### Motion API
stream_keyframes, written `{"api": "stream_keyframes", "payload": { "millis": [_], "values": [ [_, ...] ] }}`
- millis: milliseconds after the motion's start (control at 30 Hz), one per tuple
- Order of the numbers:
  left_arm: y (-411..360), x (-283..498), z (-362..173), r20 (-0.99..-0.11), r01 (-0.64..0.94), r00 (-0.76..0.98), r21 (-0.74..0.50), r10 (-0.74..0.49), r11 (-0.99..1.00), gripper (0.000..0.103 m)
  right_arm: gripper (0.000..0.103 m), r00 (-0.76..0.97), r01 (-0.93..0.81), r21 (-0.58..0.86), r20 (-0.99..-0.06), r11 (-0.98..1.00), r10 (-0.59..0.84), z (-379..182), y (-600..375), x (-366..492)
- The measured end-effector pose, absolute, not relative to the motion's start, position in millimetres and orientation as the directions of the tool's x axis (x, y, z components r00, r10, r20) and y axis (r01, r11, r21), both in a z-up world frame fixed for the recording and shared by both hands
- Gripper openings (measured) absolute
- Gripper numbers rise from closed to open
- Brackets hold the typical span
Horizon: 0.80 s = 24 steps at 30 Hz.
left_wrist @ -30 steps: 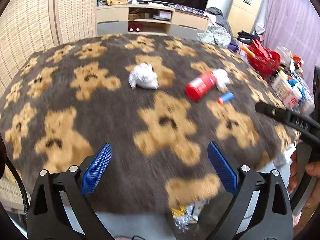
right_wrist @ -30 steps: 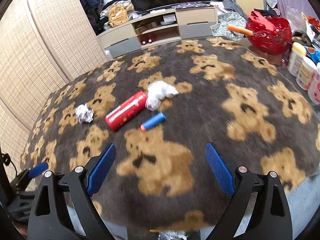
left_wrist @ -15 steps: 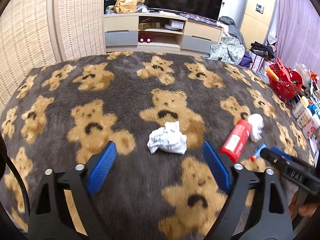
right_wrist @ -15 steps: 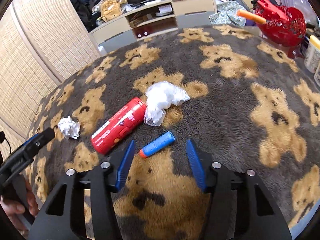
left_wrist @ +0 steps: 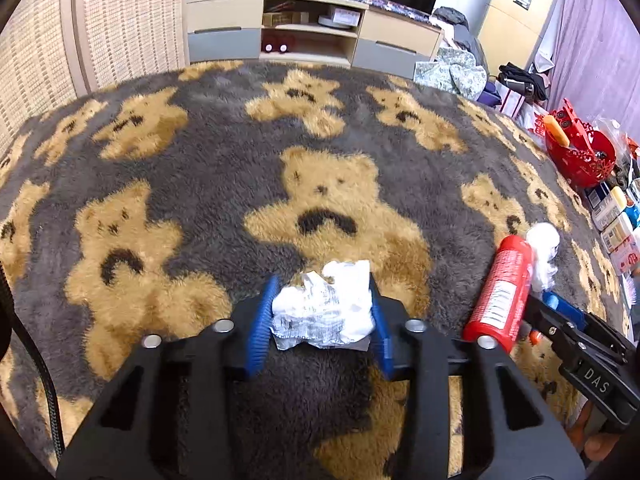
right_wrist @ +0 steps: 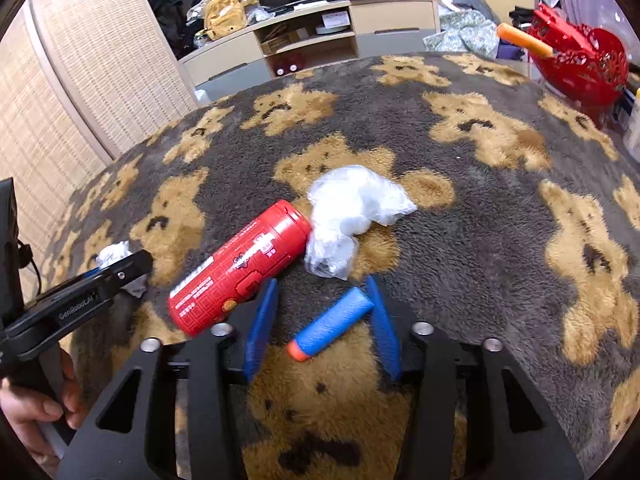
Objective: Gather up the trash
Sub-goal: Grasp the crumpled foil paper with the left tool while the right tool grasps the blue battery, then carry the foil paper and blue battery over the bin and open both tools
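Observation:
A crumpled white paper [left_wrist: 324, 312] lies on the bear-pattern blanket [left_wrist: 200, 200], between the blue pads of my left gripper [left_wrist: 323, 285]. The jaws are closing and both pads touch the paper's sides. In the right wrist view a blue foam dart [right_wrist: 334, 322] with an orange tip lies slantwise between the pads of my right gripper [right_wrist: 323, 282]. Those jaws are closing too: the right pad meets the dart's blue end, and the left pad stands clear of it. A red can [right_wrist: 240, 268] lies on its side just left of the dart, against a clear plastic wad [right_wrist: 352, 208].
A red basket [right_wrist: 580, 64] with an orange stick stands at the blanket's right edge, next to bottles [left_wrist: 616, 220]. A low TV cabinet [left_wrist: 304, 32] and woven screens [left_wrist: 40, 40] line the far side. A hand [right_wrist: 28, 412] holds the left gripper's handle.
Both grippers moved forward and down onto the blanket. The left jaws narrowed around the crumpled paper. The right jaws narrowed around the blue dart.

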<state>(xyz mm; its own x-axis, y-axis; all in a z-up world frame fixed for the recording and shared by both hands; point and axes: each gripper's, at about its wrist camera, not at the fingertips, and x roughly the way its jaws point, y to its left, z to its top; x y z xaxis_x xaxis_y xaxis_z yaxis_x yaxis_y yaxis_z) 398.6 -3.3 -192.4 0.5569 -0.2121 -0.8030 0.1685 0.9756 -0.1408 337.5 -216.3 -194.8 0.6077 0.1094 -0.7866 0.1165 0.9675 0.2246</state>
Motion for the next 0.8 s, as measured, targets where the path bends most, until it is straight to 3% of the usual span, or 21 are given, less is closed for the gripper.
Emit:
{"api": "stream_keyframes", "payload": {
  "millis": [33,367,500,800],
  "values": [
    [-4.6,396.4,-192.6,-0.804,0.172,0.559,-0.127,-0.203,0.977,0.034,0.030,0.609,0.124,0.209,-0.788,0.970,0.092,-195.3,-217.4,335.0],
    [-6.9,347.6,-191.8,-0.817,0.194,0.544,-0.102,-0.194,0.976,0.027,0.025,0.587,0.093,0.262,-0.794,0.961,0.160,-190.6,-228.9,299.3],
    [-11.1,315.5,-191.0,-0.822,0.213,0.530,-0.107,-0.207,0.971,0.027,0.013,0.552,0.038,0.281,-0.806,0.959,0.214,-189.8,-216.2,278.5],
    [-15.3,240.6,-186.8,-0.833,0.235,0.503,-0.126,-0.232,0.964,0.026,0.013,0.541,-0.002,0.287,-0.805,0.958,0.242,-182.0,-204.8,223.7]
  ]
}}
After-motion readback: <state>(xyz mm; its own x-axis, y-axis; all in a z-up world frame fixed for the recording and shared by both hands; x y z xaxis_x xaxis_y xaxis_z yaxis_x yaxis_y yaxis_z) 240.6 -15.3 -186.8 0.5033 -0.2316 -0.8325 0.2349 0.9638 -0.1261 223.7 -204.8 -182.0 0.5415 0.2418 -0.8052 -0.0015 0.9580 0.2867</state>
